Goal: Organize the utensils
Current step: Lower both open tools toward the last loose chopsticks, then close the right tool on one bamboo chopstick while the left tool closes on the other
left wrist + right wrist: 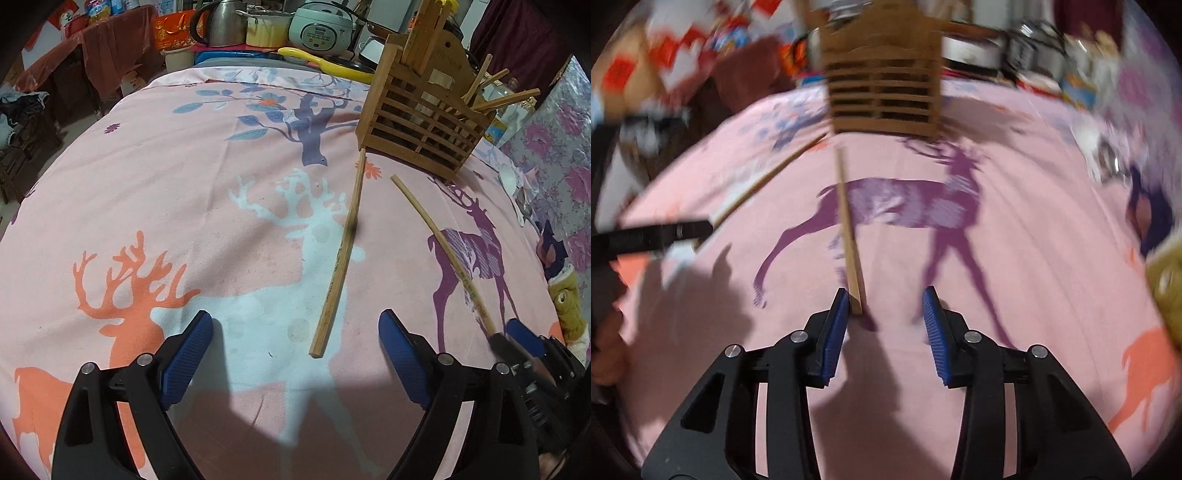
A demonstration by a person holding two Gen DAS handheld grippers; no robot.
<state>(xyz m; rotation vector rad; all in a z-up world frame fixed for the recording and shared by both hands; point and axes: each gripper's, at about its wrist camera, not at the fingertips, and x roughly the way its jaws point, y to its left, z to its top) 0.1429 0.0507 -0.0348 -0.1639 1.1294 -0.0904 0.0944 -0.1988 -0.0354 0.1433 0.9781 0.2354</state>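
Two wooden chopsticks lie on the pink deer-print cloth (147, 177) in front of a slatted wooden utensil holder (421, 122) that has several chopsticks standing in it. My left gripper (295, 332) is open wide, and the near end of one chopstick (336, 258) rests on the cloth between its jaws, untouched. The right gripper (886, 299) has its jaws partly apart. The near end of the other chopstick (849, 236) lies against its left pad (836, 325), with the right pad clear of it. In the blurred right wrist view the holder (882, 85) stands straight ahead.
A white spoon (511, 181) and a metal spoon lie at the cloth's right edge, and a plush toy (567, 302) sits nearer. A yellow pan (325, 64), rice cooker (321, 27) and kettle (221, 22) crowd the far end. A flowered wall is on the right.
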